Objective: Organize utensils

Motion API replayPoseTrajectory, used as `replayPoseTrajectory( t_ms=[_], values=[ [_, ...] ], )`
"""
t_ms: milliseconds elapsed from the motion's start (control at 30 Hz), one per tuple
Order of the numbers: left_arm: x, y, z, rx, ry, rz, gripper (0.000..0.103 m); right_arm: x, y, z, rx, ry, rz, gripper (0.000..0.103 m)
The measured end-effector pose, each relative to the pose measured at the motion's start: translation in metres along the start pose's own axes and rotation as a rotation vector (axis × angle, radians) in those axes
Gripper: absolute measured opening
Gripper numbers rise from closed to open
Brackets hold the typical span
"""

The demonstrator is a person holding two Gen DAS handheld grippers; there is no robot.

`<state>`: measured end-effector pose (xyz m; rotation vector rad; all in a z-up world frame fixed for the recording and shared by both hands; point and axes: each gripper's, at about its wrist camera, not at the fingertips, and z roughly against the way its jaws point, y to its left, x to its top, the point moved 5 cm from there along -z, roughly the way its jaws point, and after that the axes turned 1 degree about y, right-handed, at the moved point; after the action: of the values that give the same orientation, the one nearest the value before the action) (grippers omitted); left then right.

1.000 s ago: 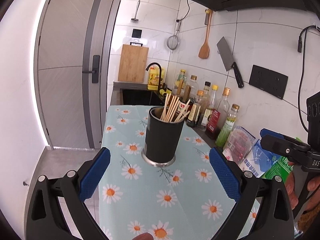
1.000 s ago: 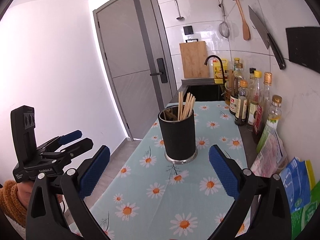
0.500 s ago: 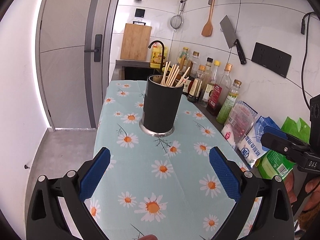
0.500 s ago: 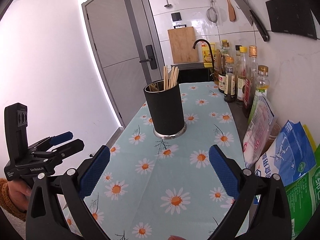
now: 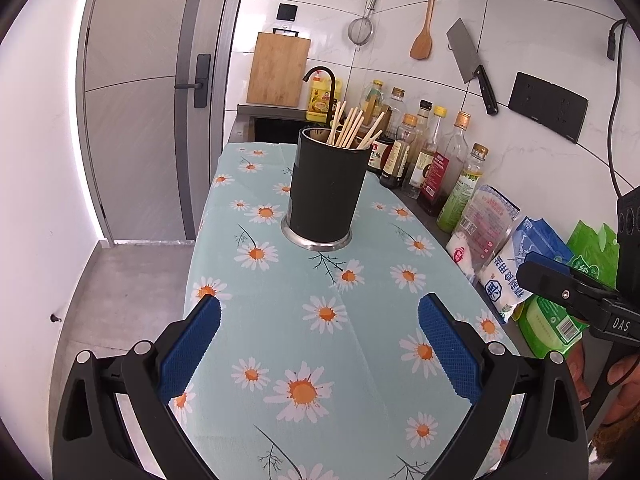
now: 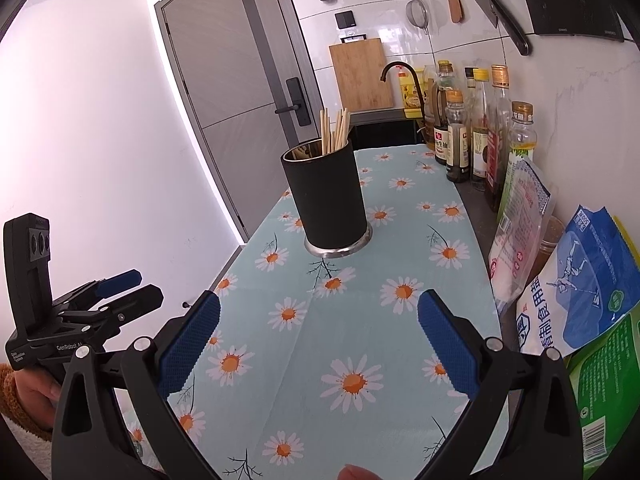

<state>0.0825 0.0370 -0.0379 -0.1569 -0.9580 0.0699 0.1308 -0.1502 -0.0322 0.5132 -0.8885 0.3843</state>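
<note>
A black cylindrical utensil holder [image 5: 326, 190] with a steel base stands upright on the daisy-print tablecloth [image 5: 280, 320]. Several wooden chopsticks [image 5: 352, 128] stick out of it. The holder [image 6: 326, 200] and chopsticks [image 6: 334, 130] also show in the right wrist view. My left gripper [image 5: 318, 352] is open and empty, well short of the holder. My right gripper [image 6: 318, 348] is open and empty, also short of it. Each gripper shows at the edge of the other's view, the right one [image 5: 568, 292] and the left one [image 6: 116, 292].
A row of sauce and oil bottles [image 5: 432, 160] lines the tiled wall on the right. Food bags [image 5: 516, 256] lie nearer along the same side. A cleaver [image 5: 470, 62], wooden spatula [image 5: 424, 32] and strainer hang on the wall. A sink and cutting board [image 5: 278, 68] lie beyond the table.
Both grippers have pulled back and tilted down, so the holder sits farther away and more of the tablecloth shows. Both jaws stay open.
</note>
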Motion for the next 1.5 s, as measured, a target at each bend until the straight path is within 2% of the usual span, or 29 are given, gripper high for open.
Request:
replayPoseTrajectory(
  t_ms=[1000, 1500],
  values=[
    [-0.007, -0.015, -0.002, -0.03, 0.034, -0.021, 0.097, -0.011, -0.017, 0.005, -0.045, 0.035, -0.013, 0.098],
    [-0.007, -0.012, -0.004, -0.039, 0.043, -0.015, 0.097, -0.012, -0.013, 0.001, -0.046, 0.045, -0.011, 0.098]
  ],
)
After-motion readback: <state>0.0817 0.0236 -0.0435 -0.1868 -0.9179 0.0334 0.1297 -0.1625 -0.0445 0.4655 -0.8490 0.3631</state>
